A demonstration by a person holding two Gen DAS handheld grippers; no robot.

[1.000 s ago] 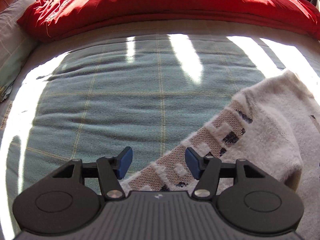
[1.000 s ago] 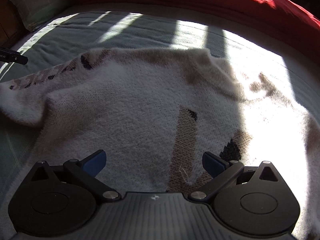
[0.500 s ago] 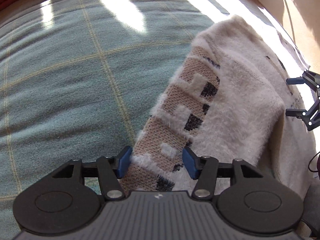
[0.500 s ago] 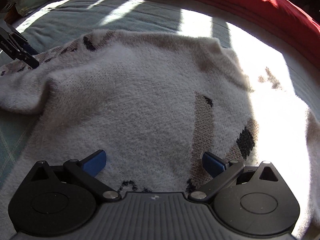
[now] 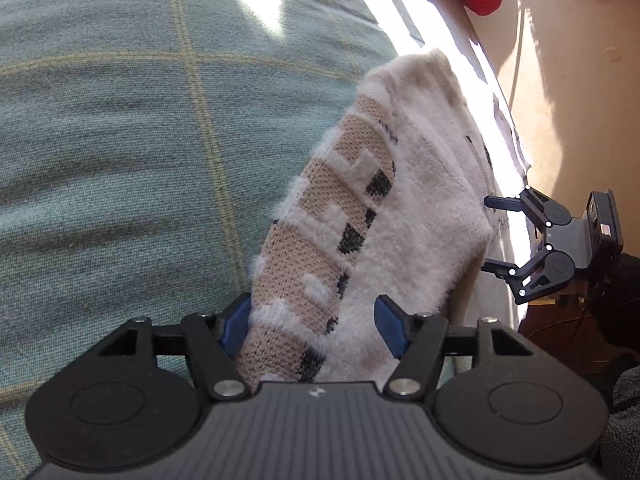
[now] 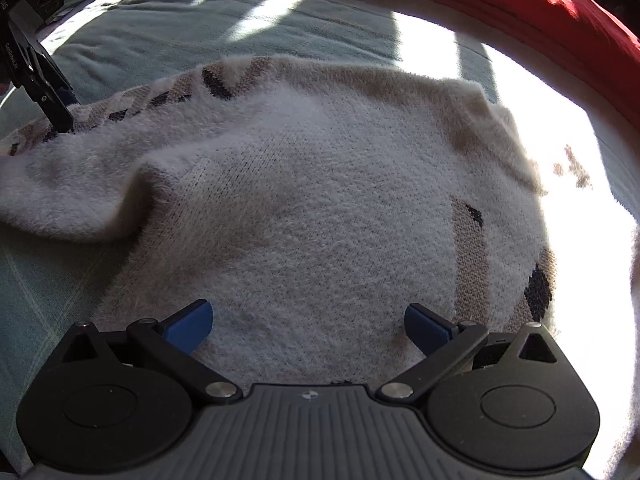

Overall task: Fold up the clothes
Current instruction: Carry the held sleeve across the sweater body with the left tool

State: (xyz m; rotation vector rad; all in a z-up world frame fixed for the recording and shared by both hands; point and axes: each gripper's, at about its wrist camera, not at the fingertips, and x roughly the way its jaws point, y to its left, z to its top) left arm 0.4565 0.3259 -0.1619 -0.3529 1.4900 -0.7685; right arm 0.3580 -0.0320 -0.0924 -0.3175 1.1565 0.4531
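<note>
A fuzzy white sweater (image 6: 320, 200) with beige and black pattern bands lies spread on the bed. Its patterned sleeve (image 5: 344, 208) runs toward the left wrist camera and passes between the blue pads (image 5: 236, 328) of my left gripper (image 5: 314, 330). That gripper is open, astride the sleeve's end, with the left pad against the sleeve's edge. My right gripper (image 6: 308, 324) is open low over the sweater's body, with nothing between its fingers. The left wrist view shows the right gripper (image 5: 486, 234) at the sweater's far edge. The left gripper (image 6: 64, 110) appears on the sleeve at the right wrist view's upper left.
A green plaid blanket (image 5: 140, 140) covers the bed under the sweater. A red duvet (image 6: 560, 12) is bunched along the far side. The bed's edge (image 5: 508, 128) runs just beyond the sweater, with a beige wall (image 5: 568, 80) behind. Strong sunlight washes out the sweater's right part.
My left gripper has swung right and moved in along the sleeve, which now lies between its pads. The right gripper has moved forward over the sweater's body. Both have stayed open.
</note>
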